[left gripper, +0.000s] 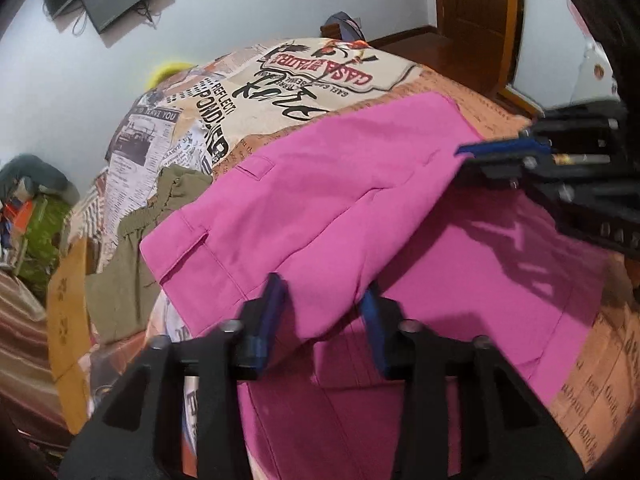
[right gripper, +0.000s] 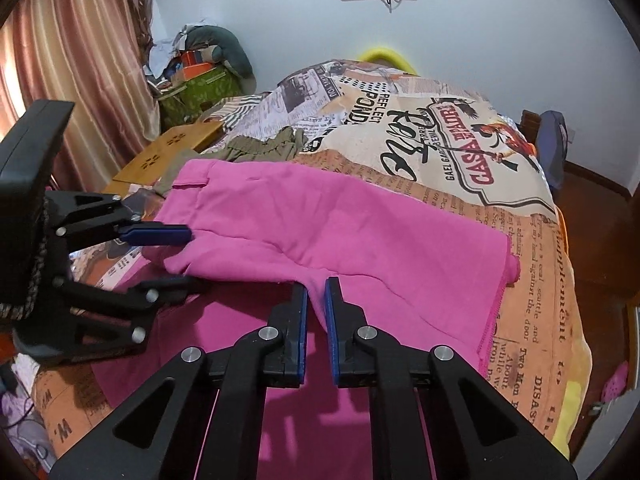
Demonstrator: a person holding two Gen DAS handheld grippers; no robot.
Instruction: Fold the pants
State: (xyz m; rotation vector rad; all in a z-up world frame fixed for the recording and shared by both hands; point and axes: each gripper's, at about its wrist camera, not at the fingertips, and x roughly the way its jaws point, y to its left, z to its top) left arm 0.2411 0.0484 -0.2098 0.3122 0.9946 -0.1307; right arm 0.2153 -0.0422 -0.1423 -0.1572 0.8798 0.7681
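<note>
Soft pink pants (left gripper: 320,208) doubled over; left gripper (left gripper: 324,300) and right gripper (right gripper: 316,300) jaws each pinching fabric fold

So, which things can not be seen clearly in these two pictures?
- Pink pants: the near end runs off the bottom edge in both views, behind the gripper bodies.
- Right gripper, left wrist view: blurred, so the grip is unclear there.
- Olive garment: partly covered by the pants.
- Yellow object: mostly behind the bedspread.
</note>
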